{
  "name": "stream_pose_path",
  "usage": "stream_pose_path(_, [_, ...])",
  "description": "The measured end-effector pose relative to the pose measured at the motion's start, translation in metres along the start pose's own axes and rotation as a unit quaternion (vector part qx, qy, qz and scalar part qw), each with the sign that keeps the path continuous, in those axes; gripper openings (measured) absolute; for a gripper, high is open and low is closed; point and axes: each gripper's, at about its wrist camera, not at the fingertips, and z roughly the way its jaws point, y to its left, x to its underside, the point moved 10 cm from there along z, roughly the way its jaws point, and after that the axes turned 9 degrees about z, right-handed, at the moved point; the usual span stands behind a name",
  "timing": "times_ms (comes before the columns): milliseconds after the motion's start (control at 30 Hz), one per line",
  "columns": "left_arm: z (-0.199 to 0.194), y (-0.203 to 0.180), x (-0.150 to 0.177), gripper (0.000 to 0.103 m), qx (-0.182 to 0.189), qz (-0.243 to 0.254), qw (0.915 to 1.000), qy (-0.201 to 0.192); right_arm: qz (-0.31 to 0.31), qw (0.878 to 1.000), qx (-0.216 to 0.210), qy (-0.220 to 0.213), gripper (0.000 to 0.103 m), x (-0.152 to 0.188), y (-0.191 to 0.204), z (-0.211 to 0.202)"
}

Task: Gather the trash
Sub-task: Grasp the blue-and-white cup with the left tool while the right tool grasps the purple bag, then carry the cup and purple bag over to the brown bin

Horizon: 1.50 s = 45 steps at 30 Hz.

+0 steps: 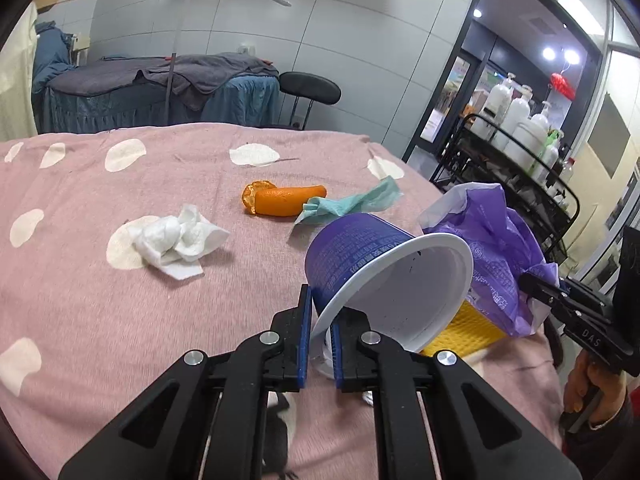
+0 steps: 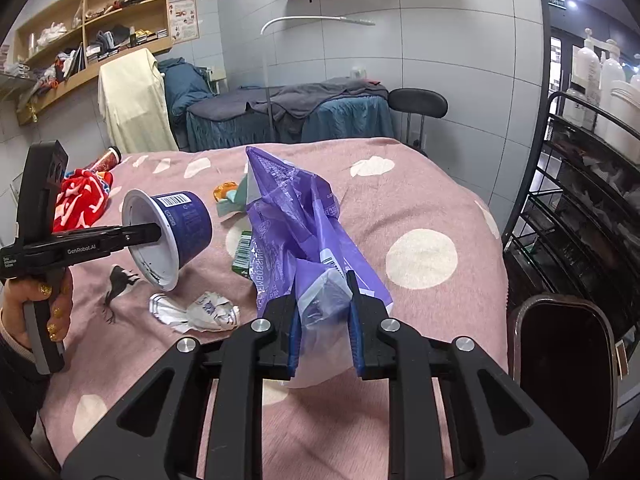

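Note:
My left gripper [image 1: 320, 320] is shut on the rim of a blue and white plastic cup [image 1: 384, 276], held tilted above the pink bed cover; it also shows in the right wrist view [image 2: 176, 228]. My right gripper [image 2: 324, 320] is shut on the edge of a purple trash bag [image 2: 296, 216], which lies to the right of the cup [image 1: 496, 248]. On the cover lie orange peel [image 1: 280, 200], a green tissue [image 1: 352, 202], crumpled white tissue [image 1: 180, 240], a crumpled foil lid [image 2: 196, 312] and a green wrapper [image 2: 242, 252].
The pink spotted cover [image 1: 120, 320] spans the bed. A red snack packet [image 2: 80, 196] and a bottle [image 2: 108, 158] lie at its far left. A yellow item [image 1: 460, 332] lies under the bag. A black wire rack with bottles [image 1: 520, 148] stands on the right, a dark stool [image 2: 560, 360] nearby.

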Motion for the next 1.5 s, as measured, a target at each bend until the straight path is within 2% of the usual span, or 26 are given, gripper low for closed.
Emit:
stream_pose_path(167, [-0.024,-0.011,0.007,0.009,0.010,-0.010,0.9997,-0.022,0.002,1.000,-0.001,-0.018,0.020,0.004,0.005,-0.024])
stream_pose_path(267, [-0.036,-0.021,0.011,0.009,0.005,0.002,0.9994,-0.034,0.000,1.000,0.001,-0.029,0.020,0.008,0.008,-0.040])
stream_pose_path(533, [-0.058,-0.045,0.024,0.009,0.025,-0.001,0.9984,-0.051,0.012,0.999,-0.005,-0.042,0.020,0.029,0.011,-0.074])
stream_pose_path(800, [-0.069,-0.075,0.030,0.009,0.044,0.010,0.9972,-0.060,0.029,0.998,0.007,-0.053,0.020,0.044,0.003,-0.098])
stream_pose_path(1133, [-0.071,-0.122,0.028,0.009,0.089,0.034,0.9933,-0.067,0.068,0.993,0.046,-0.085,0.020,0.050,-0.035,-0.133])
stream_pose_path(1500, [-0.050,-0.176,0.018,0.009,0.131,0.075,0.9869,-0.057,0.121,0.978,0.125,-0.113,0.020,0.048,-0.113,-0.160])
